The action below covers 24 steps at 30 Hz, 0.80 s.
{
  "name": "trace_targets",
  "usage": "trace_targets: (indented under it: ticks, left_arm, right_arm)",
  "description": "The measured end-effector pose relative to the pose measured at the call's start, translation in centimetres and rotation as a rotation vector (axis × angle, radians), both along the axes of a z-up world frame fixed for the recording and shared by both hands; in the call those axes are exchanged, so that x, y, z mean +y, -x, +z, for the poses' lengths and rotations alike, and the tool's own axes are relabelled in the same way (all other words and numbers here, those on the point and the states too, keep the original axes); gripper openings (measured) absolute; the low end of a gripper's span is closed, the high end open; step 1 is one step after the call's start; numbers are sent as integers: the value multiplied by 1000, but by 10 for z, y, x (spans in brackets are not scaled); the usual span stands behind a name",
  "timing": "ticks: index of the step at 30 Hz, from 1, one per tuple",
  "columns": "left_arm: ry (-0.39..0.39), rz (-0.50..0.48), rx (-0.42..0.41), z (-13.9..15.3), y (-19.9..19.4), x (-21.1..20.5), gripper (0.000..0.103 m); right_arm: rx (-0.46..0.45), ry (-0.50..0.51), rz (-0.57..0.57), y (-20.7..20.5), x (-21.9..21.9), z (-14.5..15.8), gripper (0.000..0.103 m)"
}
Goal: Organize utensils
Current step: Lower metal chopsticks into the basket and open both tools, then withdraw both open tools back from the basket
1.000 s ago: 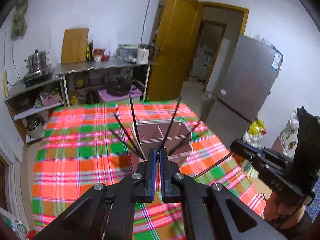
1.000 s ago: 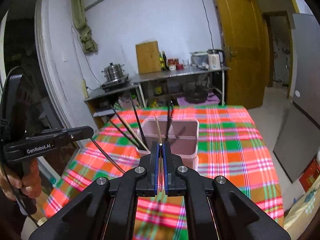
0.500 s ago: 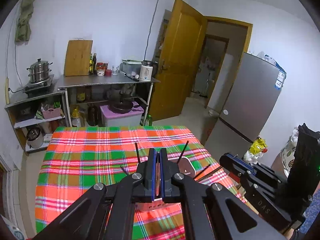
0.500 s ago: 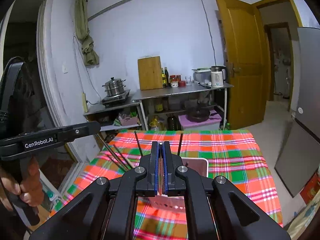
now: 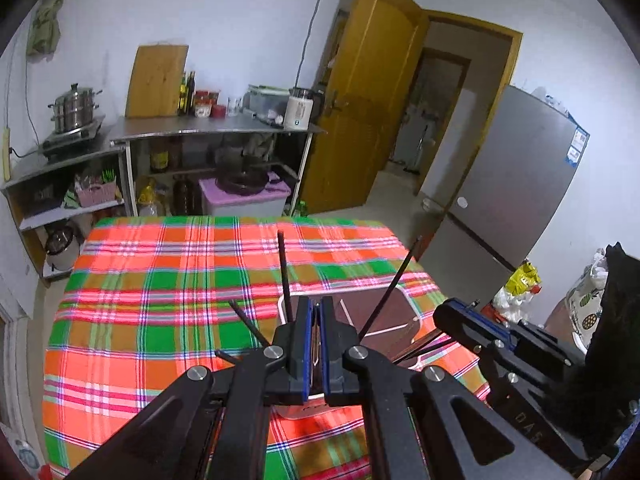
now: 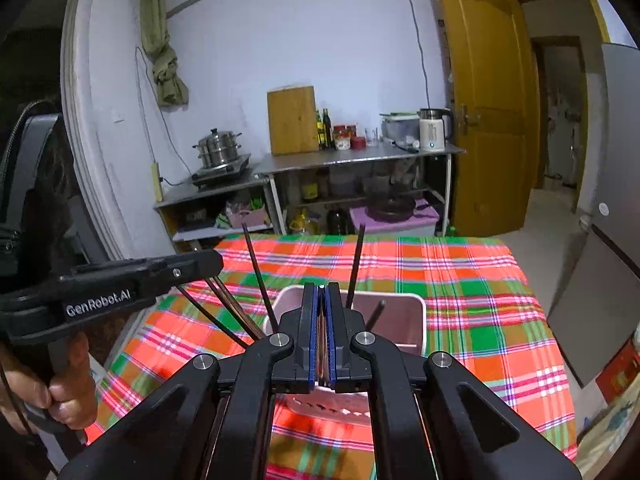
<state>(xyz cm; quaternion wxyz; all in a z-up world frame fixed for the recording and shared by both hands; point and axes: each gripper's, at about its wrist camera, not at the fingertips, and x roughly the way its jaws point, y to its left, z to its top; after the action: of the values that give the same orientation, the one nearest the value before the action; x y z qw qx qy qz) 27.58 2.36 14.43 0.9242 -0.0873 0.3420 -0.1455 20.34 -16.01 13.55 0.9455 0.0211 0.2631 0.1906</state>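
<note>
A pink utensil basket (image 5: 283, 309) stands on the plaid tablecloth (image 5: 160, 280), partly hidden behind my left gripper (image 5: 315, 305), which hovers just above its near side with jaws shut. Several black chopsticks (image 5: 285, 272) stick up out of it at slants. In the right wrist view the same basket (image 6: 412, 312) lies under my right gripper (image 6: 321, 293), also shut, with black chopsticks (image 6: 260, 276) and brown ones (image 6: 234, 310) fanning left. Only a thin brown sliver shows in each gap. The left gripper (image 6: 214, 261), held by a hand (image 6: 64, 396), sits beside it. The right gripper (image 5: 444, 314) shows beside the basket.
Beyond the table stands a steel counter (image 6: 360, 156) with a kettle (image 6: 432, 130), a cutting board (image 6: 292, 120) and a steamer pot (image 6: 218, 148). A yellow door (image 5: 368, 100) is open and a grey fridge (image 5: 516, 184) stands right of the table.
A second ago both grippers looked down on the basket farther ahead. Half a second ago it sat low behind the fingers. Now both are lower and close over it, still shut.
</note>
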Motion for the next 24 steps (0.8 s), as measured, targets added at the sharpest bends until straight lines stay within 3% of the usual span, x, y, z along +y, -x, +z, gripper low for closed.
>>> trace_targets:
  ticks: [13, 24]
  left_arm:
    - [2, -7, 66, -41, -13, 1, 4]
    - [-8, 0, 30, -32, -3, 4, 8]
  right_arm:
    - [67, 20, 17, -13, 4, -30, 4]
    - [59, 23, 26, -8, 2, -25, 10]
